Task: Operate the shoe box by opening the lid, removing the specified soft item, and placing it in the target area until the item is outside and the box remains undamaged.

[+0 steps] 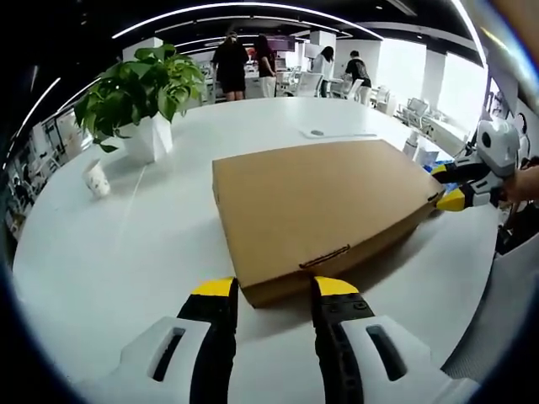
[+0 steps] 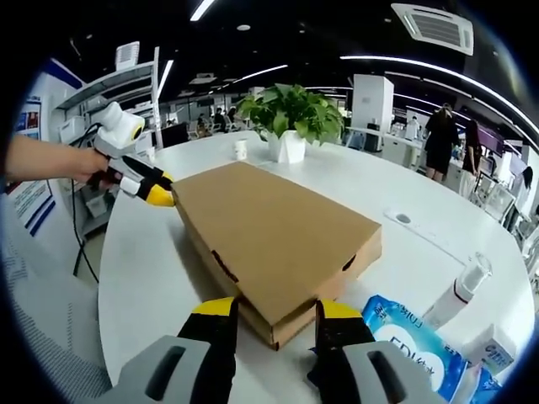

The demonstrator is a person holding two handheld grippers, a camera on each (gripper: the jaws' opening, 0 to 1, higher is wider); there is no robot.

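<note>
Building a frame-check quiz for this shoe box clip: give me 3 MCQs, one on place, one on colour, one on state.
1. Where does the potted plant stand relative to the shoe box?
A. On top of its lid
B. On the table beyond it, apart from it
C. Inside it

2. What colour are the tips of the gripper fingers?
A. Yellow
B. Red
C. Blue

3. What state is the shoe box lid in?
A. Removed and lying beside the box
B. Propped halfway up
C. Closed flat on the box

Answers:
1. B: in both views the plant sits on the white table past the box, with bare table between them.
2. A: yellow tips show on the left gripper and the right gripper.
3. C: the brown lid lies flush, no gap showing and nothing visible inside.
</note>
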